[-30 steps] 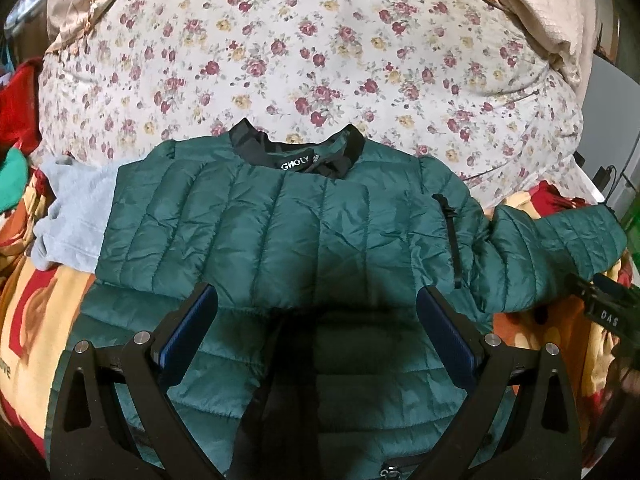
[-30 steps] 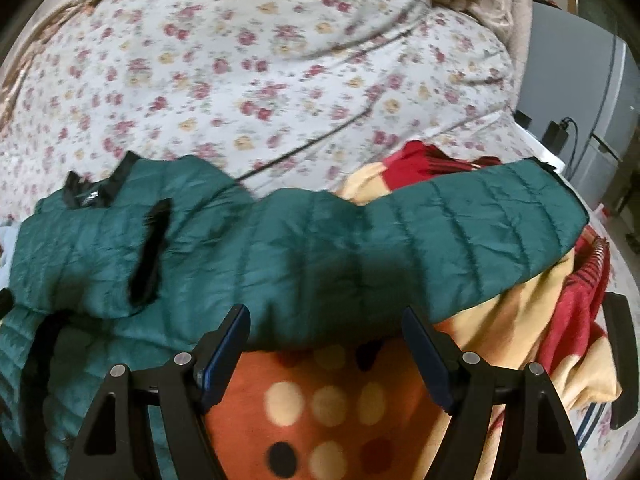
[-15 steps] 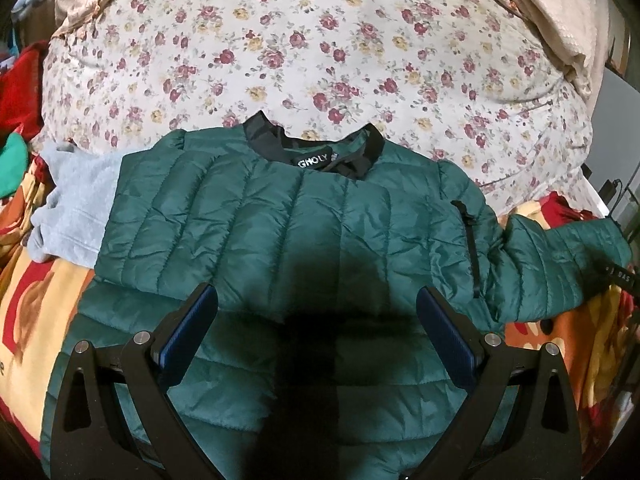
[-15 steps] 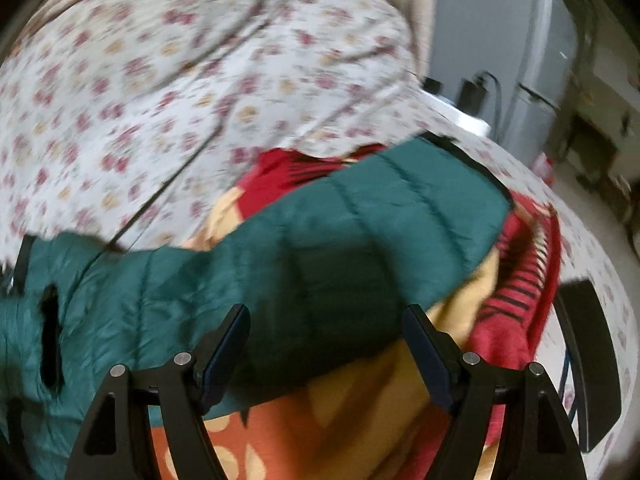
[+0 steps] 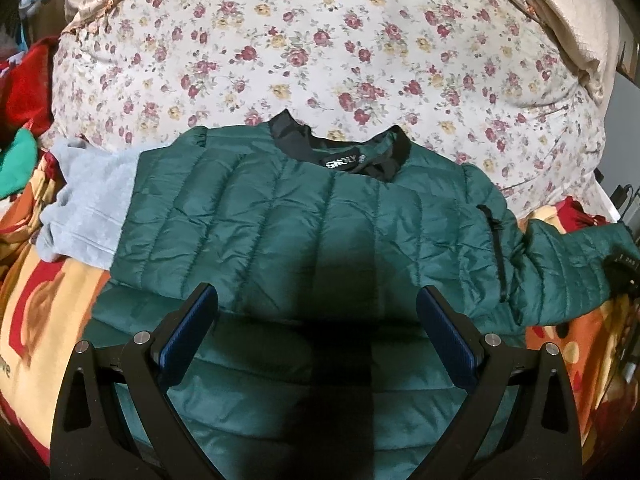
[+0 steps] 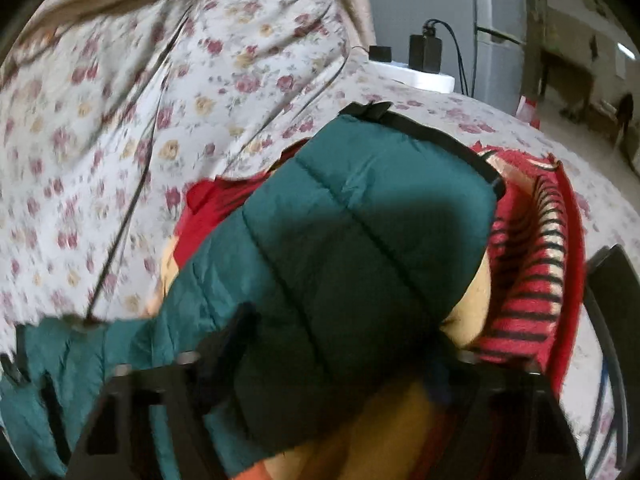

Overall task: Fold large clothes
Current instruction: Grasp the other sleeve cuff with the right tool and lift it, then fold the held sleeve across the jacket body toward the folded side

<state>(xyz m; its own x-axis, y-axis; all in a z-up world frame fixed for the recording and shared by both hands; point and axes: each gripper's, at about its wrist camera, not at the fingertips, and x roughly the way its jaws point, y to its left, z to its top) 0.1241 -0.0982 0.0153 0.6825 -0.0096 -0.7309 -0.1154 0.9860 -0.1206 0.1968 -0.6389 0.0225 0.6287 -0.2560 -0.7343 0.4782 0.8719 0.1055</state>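
Observation:
A dark green quilted jacket [image 5: 304, 232] with a black collar lies on the bed, its left sleeve folded across the body. Its right sleeve [image 5: 568, 272] stretches out to the right. My left gripper [image 5: 318, 336] is open and empty, hovering over the jacket's lower body. In the right wrist view the sleeve [image 6: 344, 264] with its black cuff fills the middle. My right gripper [image 6: 340, 344] is open and low over the sleeve, with the sleeve between its blurred fingers. The right gripper also shows at the sleeve's end in the left wrist view [image 5: 620, 276].
A floral quilt [image 5: 320, 48] is heaped behind the jacket. A pale grey garment [image 5: 88, 208] lies at the left. An orange and red blanket [image 5: 36, 308] covers the bed. A red striped cloth [image 6: 532, 280] lies right of the sleeve. A power strip [image 6: 420, 72] sits beyond.
My right gripper has swung right along the sleeve toward the cuff and dropped closer to it. My left gripper has drawn back slightly; the jacket has not moved.

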